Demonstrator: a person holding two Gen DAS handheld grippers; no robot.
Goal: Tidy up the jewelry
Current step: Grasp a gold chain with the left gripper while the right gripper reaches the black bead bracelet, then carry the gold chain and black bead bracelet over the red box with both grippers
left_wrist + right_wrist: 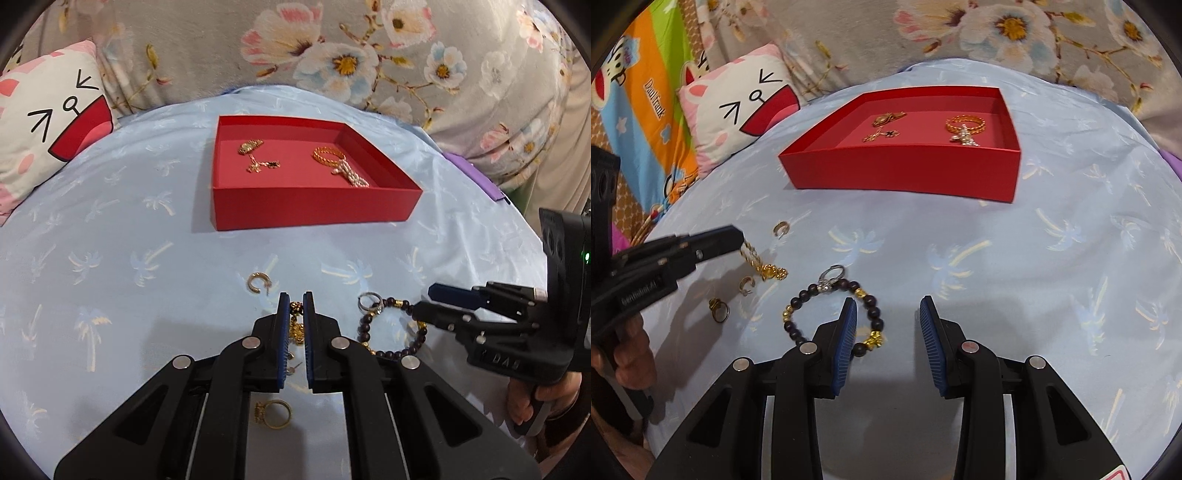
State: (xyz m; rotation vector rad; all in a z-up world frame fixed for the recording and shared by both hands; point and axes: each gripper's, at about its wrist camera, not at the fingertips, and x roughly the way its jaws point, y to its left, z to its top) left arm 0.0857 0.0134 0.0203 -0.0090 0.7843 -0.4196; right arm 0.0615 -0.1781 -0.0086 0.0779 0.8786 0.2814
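Note:
A red box (314, 206) (905, 173) holds a gold bangle (327, 154) (964, 123), a pearl piece and gold chains. My left gripper (296, 301) (740, 236) is shut on a gold chain bracelet (296, 328) (764, 267) that trails onto the blue cloth. My right gripper (888, 306) (424, 301) is open above a dark bead bracelet (831, 317) (391, 328). A silver ring (831, 275) (369, 301) lies at the bracelet's far edge. A gold hoop (258, 282) (781, 228), a gold ring (275, 413) (718, 310) and a small earring (748, 284) lie loose nearby.
A cartoon-face pillow (48, 125) (738, 110) lies at the far left. A floral blanket (351, 55) runs behind the box. A purple item (476, 177) sits at the cloth's right edge. A striped cartoon cloth (646, 110) is far left.

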